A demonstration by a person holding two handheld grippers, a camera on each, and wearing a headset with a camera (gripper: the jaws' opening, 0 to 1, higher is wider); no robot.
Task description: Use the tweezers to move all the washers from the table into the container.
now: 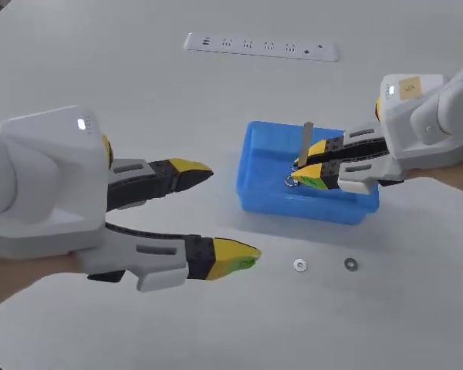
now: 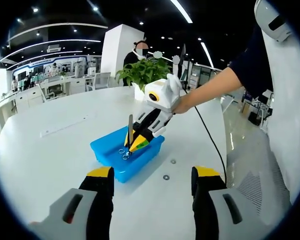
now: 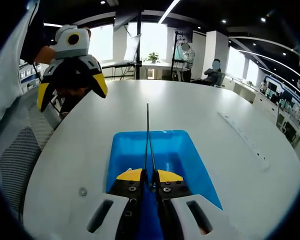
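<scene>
Over on the left, the left gripper (image 1: 220, 214) hovers above the table (image 1: 100, 77) with its jaws spread wide and nothing between them. It looks parked there to stay out of the way.

Moving toward the middle, two washers (image 1: 299, 265) lie flat on the table just in front of the container (image 1: 309, 210), near each other but not touching. They are small flat rings, the left one bright, the right one (image 1: 350, 264) darker. Both are thin and low, which is likely why tweezers are wanted for them rather than the broad jaws.

The container itself is a shallow blue tray, open at the top.

On the right, the right gripper (image 1: 312, 160) reaches in over the tray, jaws pinched tight on the tweezers (image 1: 306, 137). They are a slim metal pair whose blunt end sticks up past the jaws while the tips point down into the tray. There seems to be a small ring at those tips, possibly a washer being dropped in, though it is too small to be sure.
</scene>
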